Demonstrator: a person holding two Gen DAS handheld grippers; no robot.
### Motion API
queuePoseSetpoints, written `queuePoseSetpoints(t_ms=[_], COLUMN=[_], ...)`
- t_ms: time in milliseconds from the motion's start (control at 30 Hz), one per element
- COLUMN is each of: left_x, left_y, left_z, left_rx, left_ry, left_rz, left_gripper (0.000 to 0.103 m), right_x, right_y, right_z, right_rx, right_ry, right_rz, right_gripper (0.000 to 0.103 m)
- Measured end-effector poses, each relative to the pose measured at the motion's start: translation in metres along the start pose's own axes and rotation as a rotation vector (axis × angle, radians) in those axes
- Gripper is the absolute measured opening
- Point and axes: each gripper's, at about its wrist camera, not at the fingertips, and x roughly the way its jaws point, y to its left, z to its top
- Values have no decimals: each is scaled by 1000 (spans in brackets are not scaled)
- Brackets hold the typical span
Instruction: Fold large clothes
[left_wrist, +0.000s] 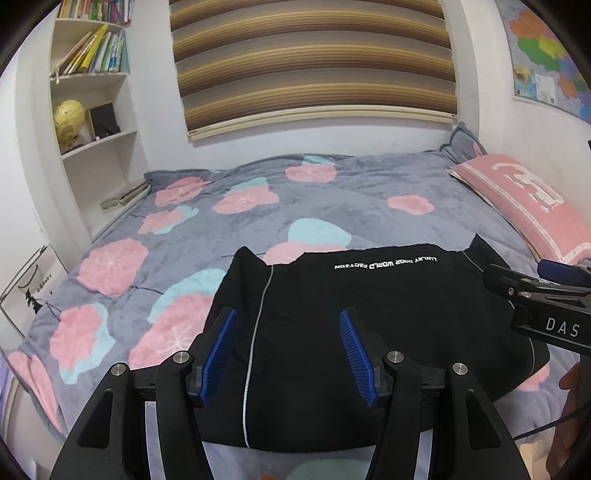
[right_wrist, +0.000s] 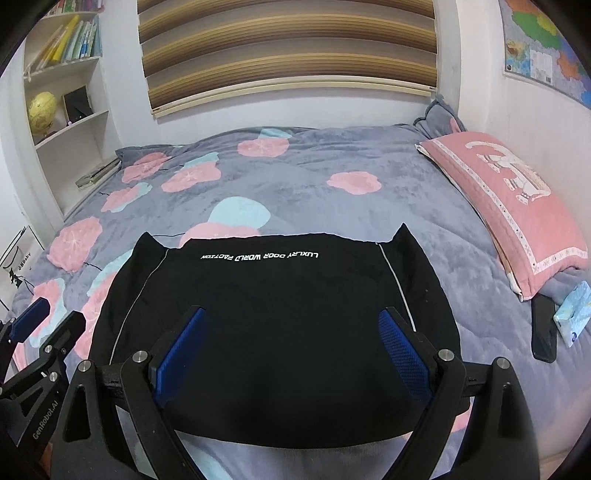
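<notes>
a grey floral bedspread (right_wrist: 295, 184) fills the frame, with a pink pillow (right_wrist: 509, 206) at the right edge. the black garment (right_wrist: 280, 295) lies folded flat at lower centre. the left gripper (left_wrist: 288, 350) and right gripper (right_wrist: 291, 350) both gape wide above it, holding nothing.

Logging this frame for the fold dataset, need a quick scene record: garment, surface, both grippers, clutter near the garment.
garment: black garment, lying flat, white lettering at far edge, thin white piping down each side
surface: bed with grey floral blanket
left gripper: open, over garment's near edge, holding nothing
right gripper: open, over garment's near edge, holding nothing
clutter: pink pillow, black phone and blue packet, all right of garment
</notes>
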Motion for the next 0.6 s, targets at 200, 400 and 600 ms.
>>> queuePoseSetpoints(t_ms=[200,400,600], left_x=[0,0,-1], left_y=[1,3,3], left_z=[-2,-3,-3], left_rx=[-8,-15,-14], left_ry=[20,23,24], left_rz=[-31,-24,-25], left_gripper=[59,59,59], right_x=[-1,-3,-3], right_y=[0,1,2], right_z=[-3,-5,-6], right_rx=[2,4,1], right_ry=[4,7,9], right_rz=[6,12,14], right_gripper=[95,95,95])
